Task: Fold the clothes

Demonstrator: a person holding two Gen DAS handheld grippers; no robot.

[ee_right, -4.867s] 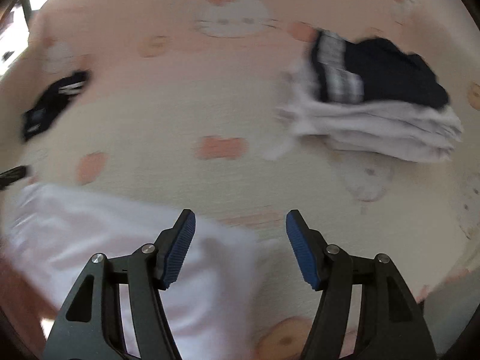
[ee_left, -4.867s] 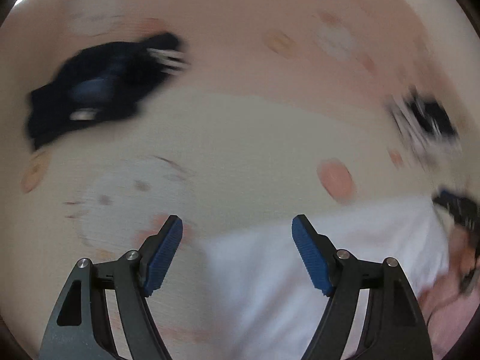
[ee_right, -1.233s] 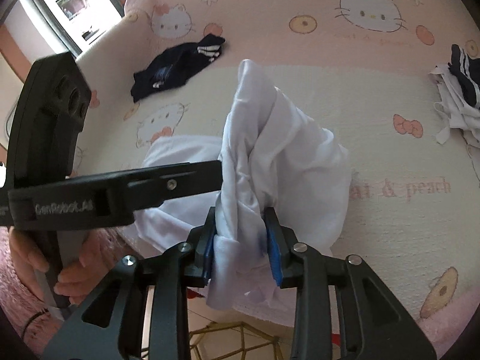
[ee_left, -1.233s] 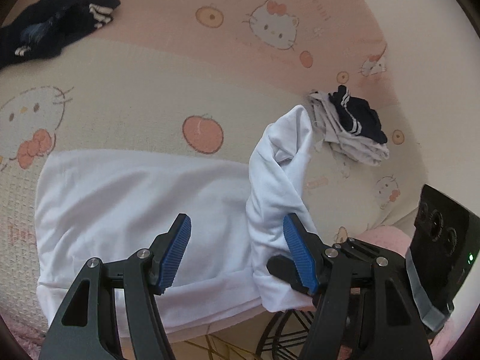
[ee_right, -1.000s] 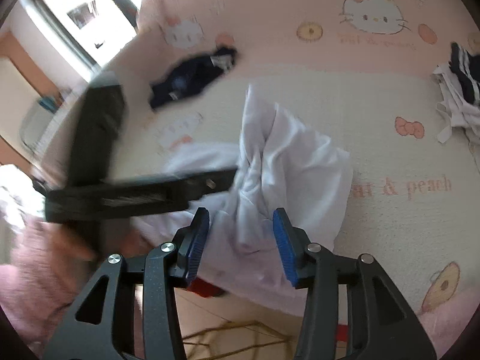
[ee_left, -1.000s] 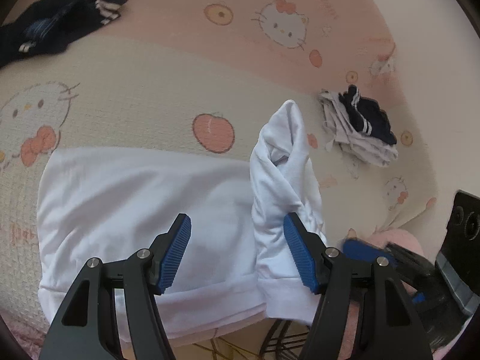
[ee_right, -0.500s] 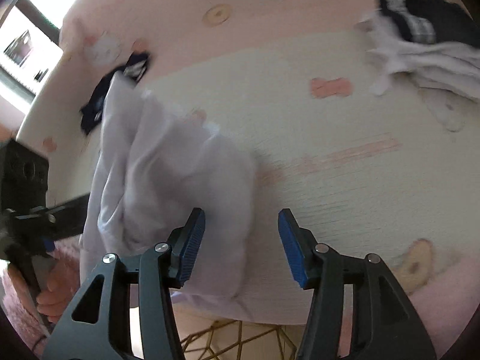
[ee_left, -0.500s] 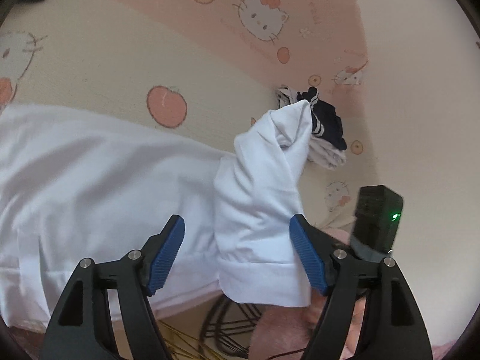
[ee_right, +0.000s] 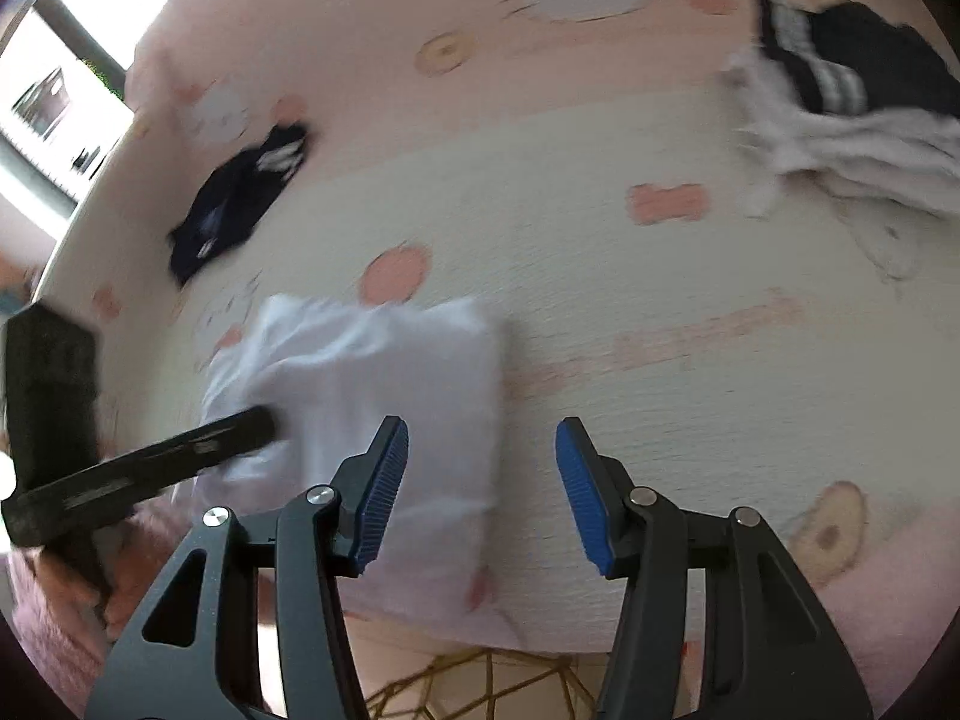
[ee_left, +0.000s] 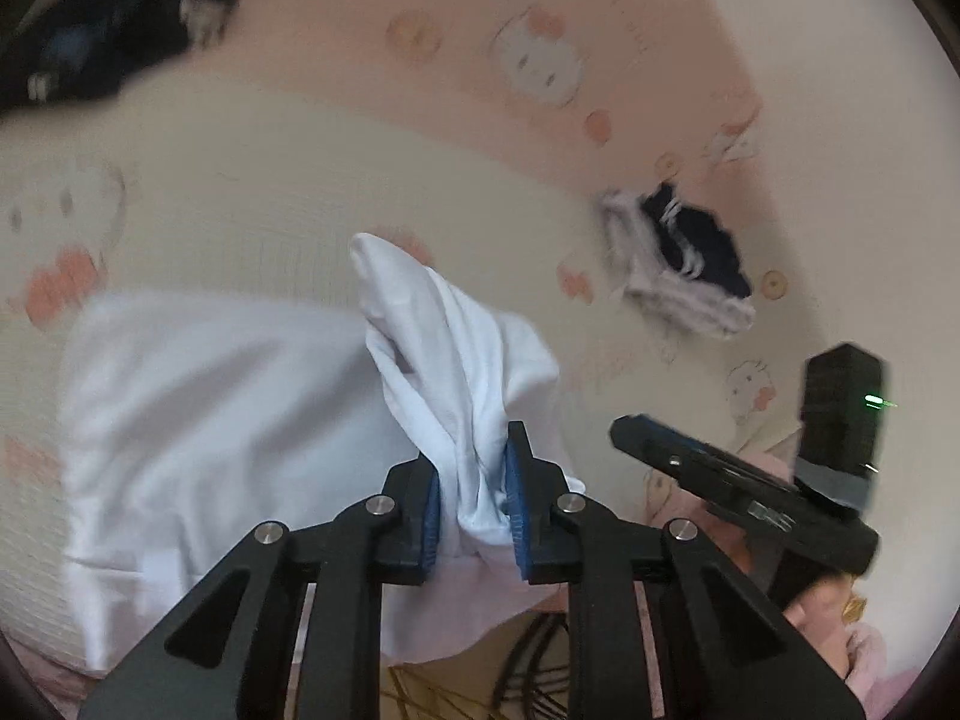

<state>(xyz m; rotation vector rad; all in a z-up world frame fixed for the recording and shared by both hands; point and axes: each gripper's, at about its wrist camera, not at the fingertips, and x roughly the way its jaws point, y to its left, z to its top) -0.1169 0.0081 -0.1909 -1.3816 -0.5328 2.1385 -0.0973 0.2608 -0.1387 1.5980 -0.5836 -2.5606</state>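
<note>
A white garment (ee_left: 204,396) lies spread on the pink-and-cream cartoon-print cover (ee_left: 336,180), with a bunched fold standing up at its right end. My left gripper (ee_left: 474,510) is closing and its blue pads press that bunched white fold between them. In the right wrist view the same white garment (ee_right: 384,384) shows at lower left, with the left gripper (ee_right: 264,420) reaching into it from the left. My right gripper (ee_right: 480,492) stands open over the garment's right edge and the bare cover, nothing between its fingers.
A dark navy garment (ee_left: 108,54) lies at the far left of the cover. A folded pile of white and navy clothes (ee_right: 852,120) sits at the far right. The cover's front edge is just below the grippers, with a wire-frame object (ee_right: 456,690) underneath. A hand (ee_left: 840,612) holds the right tool.
My left gripper has shut on the bunched white fold that stood between its jaws. The right gripper has let the fold go and swung right, now open over the cover.
</note>
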